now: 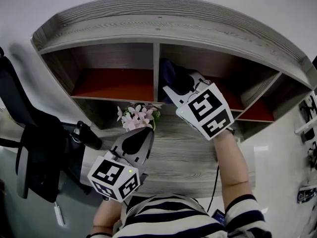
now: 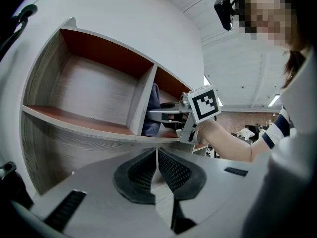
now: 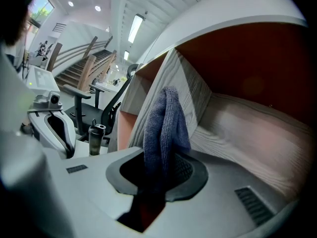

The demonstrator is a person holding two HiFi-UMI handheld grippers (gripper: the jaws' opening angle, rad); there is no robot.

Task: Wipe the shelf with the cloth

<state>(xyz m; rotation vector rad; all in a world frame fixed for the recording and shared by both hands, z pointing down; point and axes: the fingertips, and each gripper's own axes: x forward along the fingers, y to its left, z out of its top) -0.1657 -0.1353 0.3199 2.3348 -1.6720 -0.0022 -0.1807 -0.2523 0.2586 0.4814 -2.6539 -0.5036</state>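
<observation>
A grey wooden shelf unit (image 1: 163,24) with red-brown compartment floors fills the head view. My right gripper (image 1: 179,86) reaches into the right compartment (image 3: 247,128), shut on a dark blue cloth (image 3: 166,128) that stands up between its jaws beside the centre divider (image 1: 155,71). The same cloth (image 2: 152,108) shows just right of the divider in the left gripper view. My left gripper (image 1: 132,142) hovers lower, in front of the unit's lower ledge, jaws closed together with nothing in them. The left compartment (image 2: 94,90) holds nothing.
A bunch of pink artificial flowers (image 1: 138,117) sits on the lower ledge below the divider. A black office chair (image 1: 29,143) stands at the left, with a dark bottle (image 3: 95,139) near it. The person's striped sleeve (image 1: 247,217) is at the bottom.
</observation>
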